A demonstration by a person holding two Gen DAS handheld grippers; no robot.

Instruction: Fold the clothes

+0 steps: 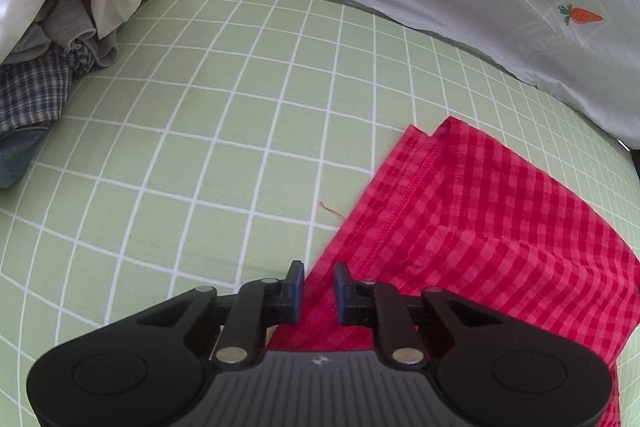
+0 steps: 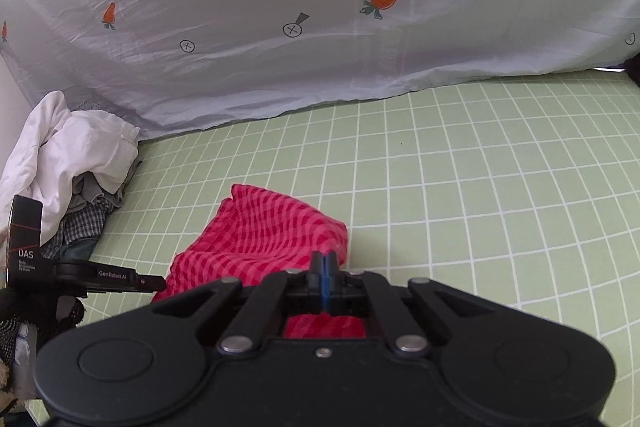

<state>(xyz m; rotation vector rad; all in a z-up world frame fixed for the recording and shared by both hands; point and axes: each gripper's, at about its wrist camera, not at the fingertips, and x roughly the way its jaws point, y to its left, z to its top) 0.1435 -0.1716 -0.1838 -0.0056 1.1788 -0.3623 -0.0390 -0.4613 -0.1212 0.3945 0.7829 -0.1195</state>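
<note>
Red gingham garment (image 1: 500,227) lies partly folded on the green grid sheet (image 1: 200,147), layers doubled over at its far corner. My left gripper (image 1: 319,293) hangs over its near edge, jaws parted and empty. My right gripper (image 2: 322,277) has its jaws pressed together; whether fabric is pinched I cannot tell. I judge much remains: the heap of unfolded laundry (image 1: 60,27) waits untouched.

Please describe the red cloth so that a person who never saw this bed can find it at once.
On the green grid bedsheet, below the pale carrot-print cover, lies the red checked cloth. The clothes pile to its left is white, grey and blue plaid; this is the only red piece.
</note>
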